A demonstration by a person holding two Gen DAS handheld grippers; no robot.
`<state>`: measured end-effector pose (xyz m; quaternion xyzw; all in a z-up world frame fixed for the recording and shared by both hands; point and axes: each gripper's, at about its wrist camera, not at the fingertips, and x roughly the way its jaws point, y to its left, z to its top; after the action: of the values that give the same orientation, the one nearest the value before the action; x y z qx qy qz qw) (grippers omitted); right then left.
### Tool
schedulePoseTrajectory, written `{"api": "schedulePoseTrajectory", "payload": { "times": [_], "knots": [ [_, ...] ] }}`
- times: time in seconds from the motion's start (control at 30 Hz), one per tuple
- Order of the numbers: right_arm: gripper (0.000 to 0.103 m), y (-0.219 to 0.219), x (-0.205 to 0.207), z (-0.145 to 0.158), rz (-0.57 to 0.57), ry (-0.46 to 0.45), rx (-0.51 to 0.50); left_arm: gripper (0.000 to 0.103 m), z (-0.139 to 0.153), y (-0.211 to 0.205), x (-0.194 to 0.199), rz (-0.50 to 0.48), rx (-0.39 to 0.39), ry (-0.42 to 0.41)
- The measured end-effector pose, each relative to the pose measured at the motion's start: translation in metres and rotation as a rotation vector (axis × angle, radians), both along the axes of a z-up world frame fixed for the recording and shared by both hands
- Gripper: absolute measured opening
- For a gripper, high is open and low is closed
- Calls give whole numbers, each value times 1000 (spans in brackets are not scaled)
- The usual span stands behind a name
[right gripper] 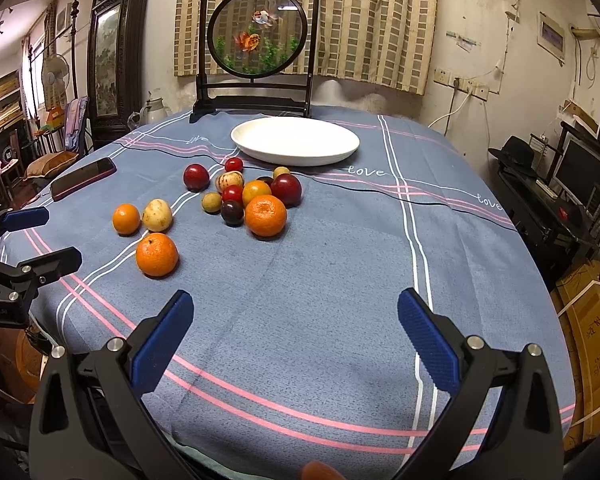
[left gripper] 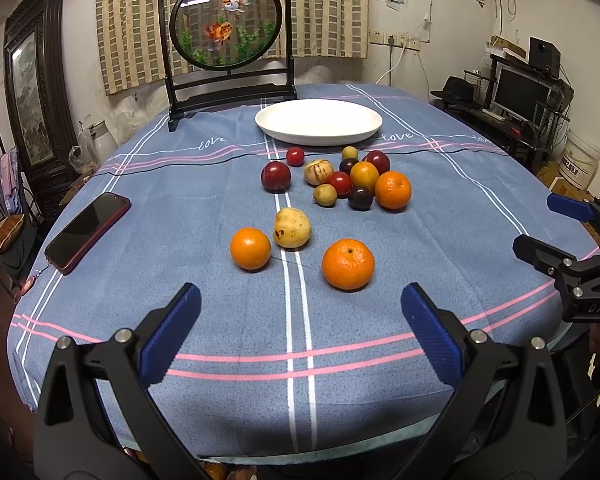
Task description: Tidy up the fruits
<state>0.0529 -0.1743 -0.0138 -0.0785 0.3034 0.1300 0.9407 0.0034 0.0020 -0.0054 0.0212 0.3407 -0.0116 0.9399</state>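
Two sets of tongs hover above the near table edge, both spread wide and holding nothing: the left tongs (left gripper: 300,332) and the right tongs (right gripper: 296,336). Loose fruits (left gripper: 340,178) lie clustered on the blue tablecloth (left gripper: 228,320), at 12 o'clock from the left tongs. A white plate (left gripper: 318,121) stands just beyond the cluster. A phone (left gripper: 88,232) lies at 10 o'clock.

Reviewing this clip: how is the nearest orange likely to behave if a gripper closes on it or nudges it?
The nearest orange looks round and sits free on the flat tablecloth, so a nudge would probably roll it. Its dimpled peel likely grips well against the ribbed blue fingers of the open left gripper. It looks firm, probably tolerating a moderate squeeze.
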Motion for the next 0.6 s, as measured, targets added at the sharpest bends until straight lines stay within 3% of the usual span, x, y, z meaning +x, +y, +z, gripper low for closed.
{"api": "schedulePoseTrajectory", "payload": {
  "times": [0.6],
  "knots": [
    [102,0,0,0,1,2,-1,101,-4,0,0,-1,-4,7]
  ]
}}
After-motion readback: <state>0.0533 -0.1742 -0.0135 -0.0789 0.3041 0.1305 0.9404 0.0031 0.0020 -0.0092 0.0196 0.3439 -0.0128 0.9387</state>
